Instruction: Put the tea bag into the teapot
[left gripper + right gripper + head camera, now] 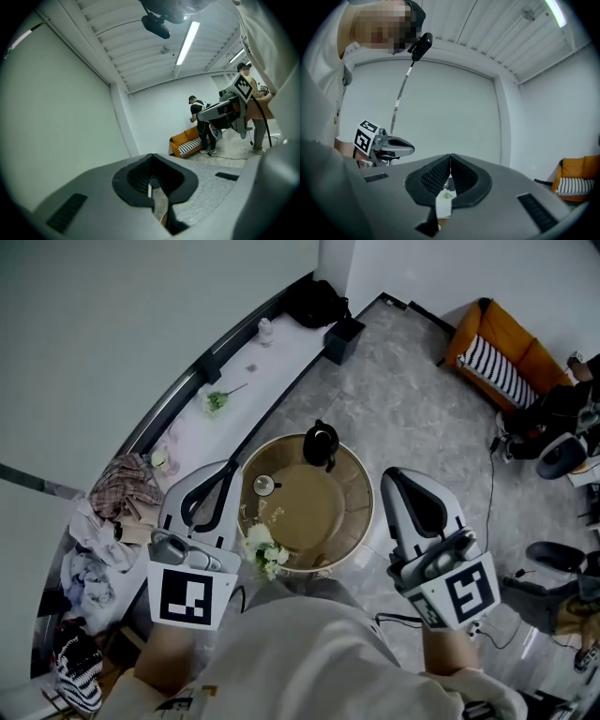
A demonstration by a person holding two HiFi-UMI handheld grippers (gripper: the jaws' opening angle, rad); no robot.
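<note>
A black teapot (321, 442) stands at the far edge of a round brown table (352, 521). A small round glass cup (264, 486) sits left of the middle, with white flowers (263, 550) at the near rim. I cannot make out a tea bag. My left gripper (231, 467) hangs over the table's left rim, jaws shut with nothing in them. My right gripper (395, 476) is just off the table's right rim, also shut and empty. Both gripper views point up at walls and ceiling: the left gripper (151, 157) sees the right one (228, 110), and the right gripper (450, 157) sees the left one (380, 143).
A white curved ledge (267, 360) behind the table carries a flower sprig (217, 400) and a small bottle (265, 330). Piled clothes (115, 495) lie at the left. An orange sofa (503, 351), a black box (343, 338) and chairs (562, 454) stand on the grey floor. People (202, 123) stand far off.
</note>
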